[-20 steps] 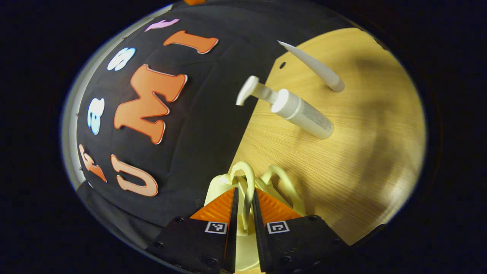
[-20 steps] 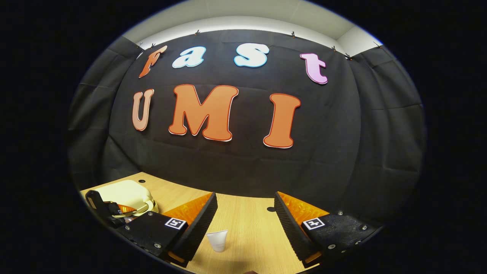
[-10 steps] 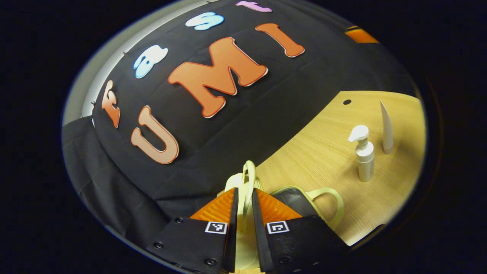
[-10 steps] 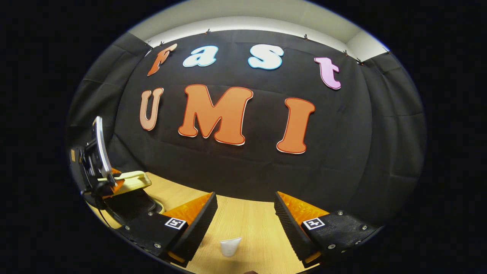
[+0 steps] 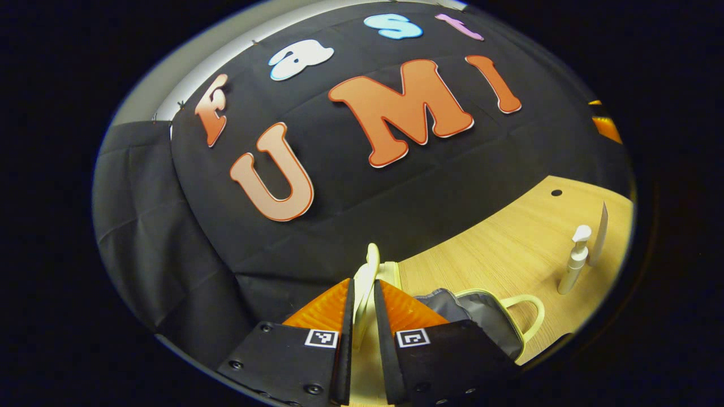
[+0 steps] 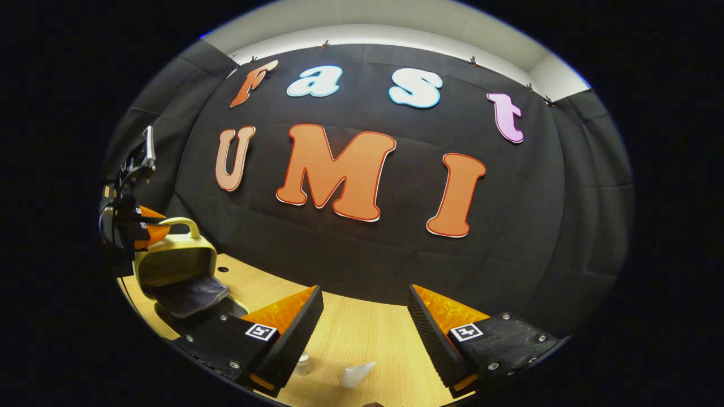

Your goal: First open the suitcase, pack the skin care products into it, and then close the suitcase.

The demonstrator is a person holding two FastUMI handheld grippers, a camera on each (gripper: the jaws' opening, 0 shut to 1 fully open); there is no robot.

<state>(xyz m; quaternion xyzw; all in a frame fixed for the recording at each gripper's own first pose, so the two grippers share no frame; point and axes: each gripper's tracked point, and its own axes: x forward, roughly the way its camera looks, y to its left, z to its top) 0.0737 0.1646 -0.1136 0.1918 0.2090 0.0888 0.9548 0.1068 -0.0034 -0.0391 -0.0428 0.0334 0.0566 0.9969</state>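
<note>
Both fingers apparently on suitcase handle

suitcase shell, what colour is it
Pale yellow suitcase, with a grey lining; it shows best in the right gripper view.

Wooden table, small round hole near wall

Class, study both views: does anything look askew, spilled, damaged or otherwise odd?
Nothing stands out. The left gripper holds the suitcase lid up by its handle; the pump bottle and tube stand upright on the table.
</note>
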